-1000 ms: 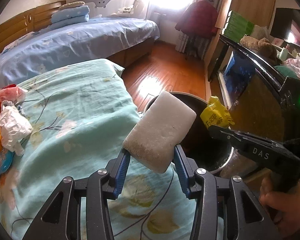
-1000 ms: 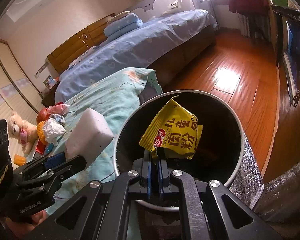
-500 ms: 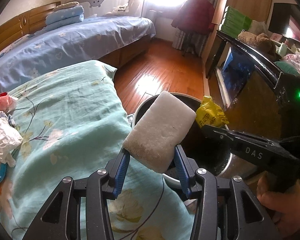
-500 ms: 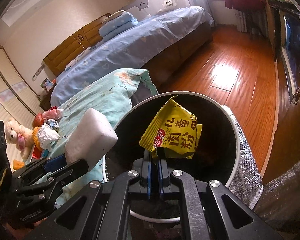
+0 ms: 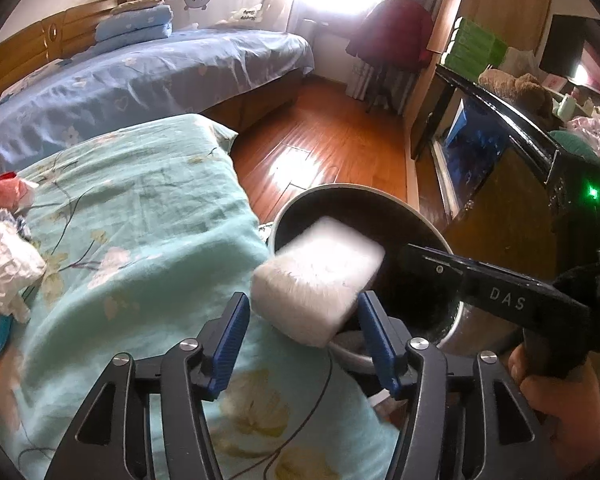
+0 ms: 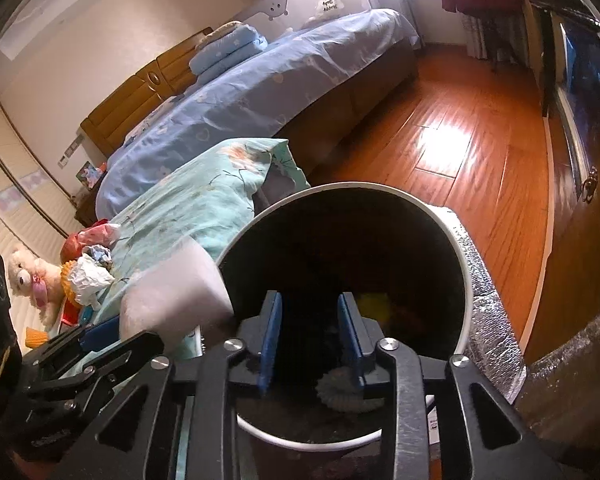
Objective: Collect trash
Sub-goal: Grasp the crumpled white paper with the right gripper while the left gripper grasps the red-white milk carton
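Trash remains heaped [image 5: 8,264] on the bedspread; white foam block [image 5: 320,280] drops binward, seemingly free, as both grippers [image 5: 300,336] [image 6: 310,332] spread empty.

Both left tongs [image 5: 300,334] and right tongs [image 6: 310,334] angle downward, jaws opening.

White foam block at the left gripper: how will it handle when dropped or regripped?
The white foam block looks grainy and thick, so probably light and slightly squashy. Flat faces: unlikely to roll. The left gripper jaws are opening; it may tumble toward the bin.
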Motion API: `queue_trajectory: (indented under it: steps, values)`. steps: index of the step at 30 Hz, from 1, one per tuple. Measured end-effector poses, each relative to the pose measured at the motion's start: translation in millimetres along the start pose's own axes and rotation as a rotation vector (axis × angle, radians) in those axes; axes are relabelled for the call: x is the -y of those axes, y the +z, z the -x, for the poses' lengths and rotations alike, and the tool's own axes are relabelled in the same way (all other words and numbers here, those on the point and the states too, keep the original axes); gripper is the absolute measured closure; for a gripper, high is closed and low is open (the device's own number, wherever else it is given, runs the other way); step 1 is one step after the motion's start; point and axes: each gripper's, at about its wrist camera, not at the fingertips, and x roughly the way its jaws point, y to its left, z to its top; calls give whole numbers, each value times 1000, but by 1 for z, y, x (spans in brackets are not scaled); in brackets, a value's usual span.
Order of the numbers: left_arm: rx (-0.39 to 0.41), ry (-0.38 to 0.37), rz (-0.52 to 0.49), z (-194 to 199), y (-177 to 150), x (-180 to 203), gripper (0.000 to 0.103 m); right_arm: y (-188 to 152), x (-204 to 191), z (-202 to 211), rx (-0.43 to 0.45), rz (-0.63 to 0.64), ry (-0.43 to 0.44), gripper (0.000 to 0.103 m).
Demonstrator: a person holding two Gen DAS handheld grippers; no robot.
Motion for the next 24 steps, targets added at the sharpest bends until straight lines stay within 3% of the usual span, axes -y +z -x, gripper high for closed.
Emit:
queue_trajectory:
  steps: [4,8,15,24]
  values:
    - [11,2,22,11,-8,-10,39,-4,-7,5,16,3,11,51]
    - [33,16,56,28,-19,-26,39,-8,-16,10,28,6,18,46]
    - [49,86,130,57,-50,-63,38,-19,-48,16,61,46,53,24]
    - [86,167,249,102,-80,-110,38,-38,-110,0,39,141,119,21]
